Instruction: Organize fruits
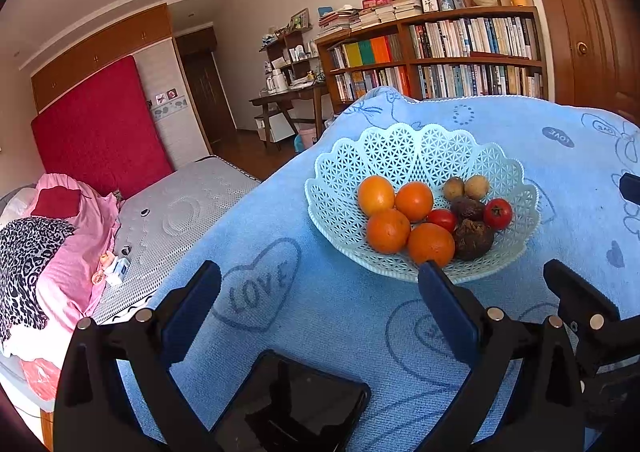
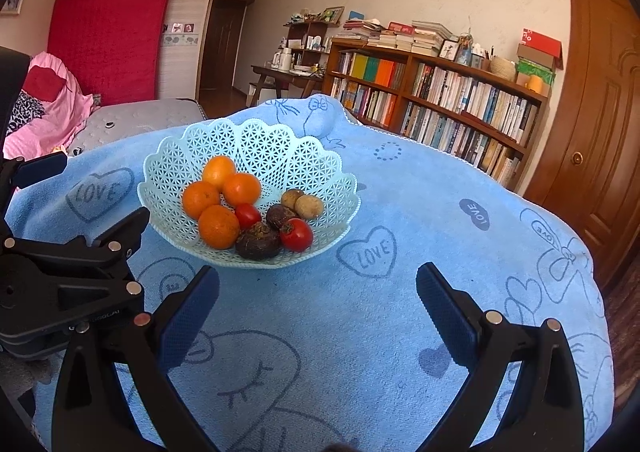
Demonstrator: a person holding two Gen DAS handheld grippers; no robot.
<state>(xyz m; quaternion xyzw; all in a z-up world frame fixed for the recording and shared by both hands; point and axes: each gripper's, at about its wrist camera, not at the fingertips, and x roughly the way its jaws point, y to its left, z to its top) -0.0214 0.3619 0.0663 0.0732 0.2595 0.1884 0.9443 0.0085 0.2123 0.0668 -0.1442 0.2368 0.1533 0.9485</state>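
A pale green lattice basket (image 1: 400, 148) (image 2: 280, 148) stands on the blue towel-covered table (image 1: 320, 332) (image 2: 360, 332). It holds several oranges (image 1: 414, 201) (image 2: 218, 226), two red tomatoes (image 1: 498, 213) (image 2: 296, 235), two dark wrinkled fruits (image 1: 473, 239) (image 2: 258, 241) and two brown ones (image 1: 477, 187) (image 2: 309, 207). My left gripper (image 1: 320, 276) (image 2: 92, 192) is open and empty, just short of the basket's near-left side. My right gripper (image 2: 319, 276) (image 1: 596, 232) is open and empty, in front of the basket over bare cloth.
A flat black glossy object (image 1: 296, 400) lies on the cloth under the left gripper. A bed (image 1: 180, 208) with pink bedding lies to the left. Behind the table are a bookshelf (image 2: 440, 100), a desk (image 2: 284, 76) and a wooden door (image 2: 600, 132).
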